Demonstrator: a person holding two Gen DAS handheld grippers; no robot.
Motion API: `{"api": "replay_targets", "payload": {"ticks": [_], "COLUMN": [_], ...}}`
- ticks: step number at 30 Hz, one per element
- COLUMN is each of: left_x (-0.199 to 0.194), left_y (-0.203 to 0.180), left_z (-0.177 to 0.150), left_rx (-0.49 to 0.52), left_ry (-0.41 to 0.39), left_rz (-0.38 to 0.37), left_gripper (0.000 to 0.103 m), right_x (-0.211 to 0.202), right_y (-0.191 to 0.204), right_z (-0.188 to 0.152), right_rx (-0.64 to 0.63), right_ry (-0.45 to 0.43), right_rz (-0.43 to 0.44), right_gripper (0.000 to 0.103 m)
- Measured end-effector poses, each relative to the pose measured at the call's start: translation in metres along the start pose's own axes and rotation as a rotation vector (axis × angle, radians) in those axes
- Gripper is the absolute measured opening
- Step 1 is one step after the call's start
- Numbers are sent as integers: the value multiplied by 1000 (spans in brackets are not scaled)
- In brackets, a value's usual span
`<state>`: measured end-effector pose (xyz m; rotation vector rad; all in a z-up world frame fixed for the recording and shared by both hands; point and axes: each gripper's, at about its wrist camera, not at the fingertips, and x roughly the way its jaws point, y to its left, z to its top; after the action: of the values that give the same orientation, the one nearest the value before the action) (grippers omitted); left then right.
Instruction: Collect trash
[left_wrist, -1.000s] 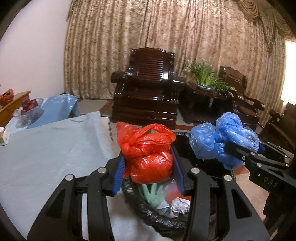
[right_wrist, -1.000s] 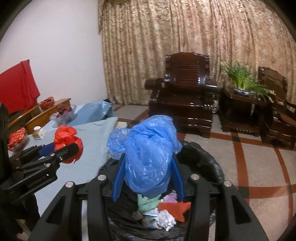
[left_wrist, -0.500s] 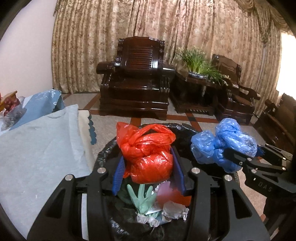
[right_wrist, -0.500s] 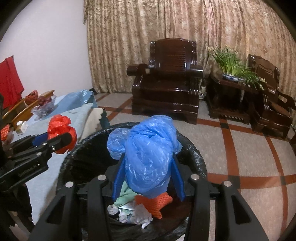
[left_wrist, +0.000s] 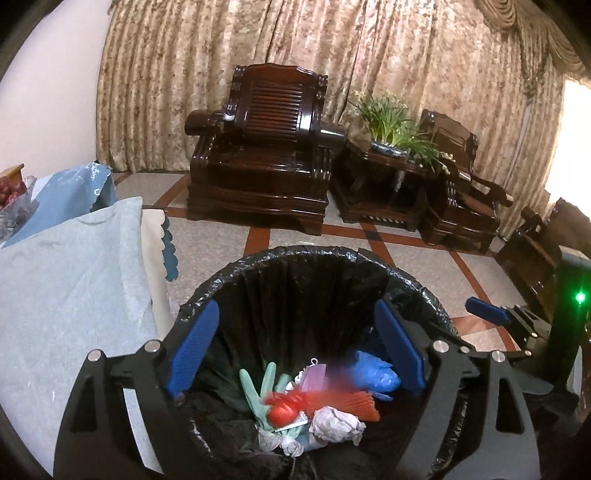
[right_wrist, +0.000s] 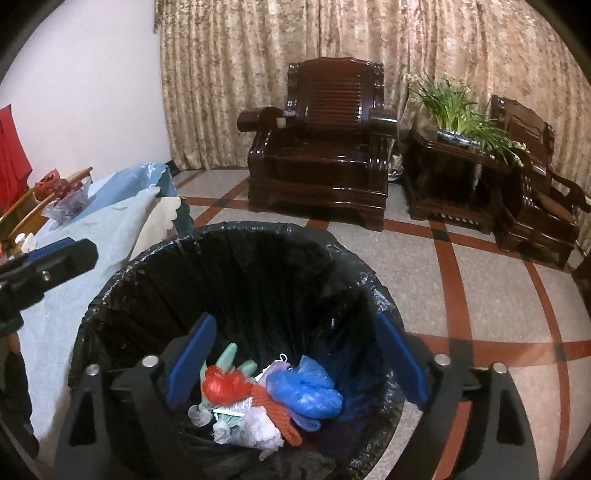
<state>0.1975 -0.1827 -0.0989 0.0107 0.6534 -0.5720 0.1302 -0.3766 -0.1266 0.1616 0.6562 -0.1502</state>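
Left wrist view: left gripper (left_wrist: 295, 347) jaws have just spread wide, empty, like the right gripper (right_wrist: 295, 362); red bag (left_wrist: 284, 410) blurred, blue bag (right_wrist: 303, 393) inside the black-lined bin (right_wrist: 229, 236), its near rim cut off.

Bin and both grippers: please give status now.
Left gripper and right gripper open, jaws just opened, nothing between. Red bag and blue bag lie in the bin. Nothing in the way.

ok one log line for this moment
left gripper: jaws just opened, empty | right gripper: same | red bag, blue bag: in bin
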Motion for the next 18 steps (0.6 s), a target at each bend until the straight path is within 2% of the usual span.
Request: {"api": "replay_targets", "payload": {"ticks": [5,12,18], "left_x": [-21,-66,-100], "left_y": [3,13,22], "left_z": [8,12,7], "left_rx": [9,23,15], "left_ry": [-37,-75,-71], "left_rz": [20,80,123], "left_gripper": [89,93,94], "right_x": [-20,-54,-78], "right_y": [3,16,36], "right_z": [4,14,17], "right_rx": [8,13,-6], "right_ry": [-28,-59,-63], "right_rz": [12,59,89], "right_gripper": [97,97,97]}}
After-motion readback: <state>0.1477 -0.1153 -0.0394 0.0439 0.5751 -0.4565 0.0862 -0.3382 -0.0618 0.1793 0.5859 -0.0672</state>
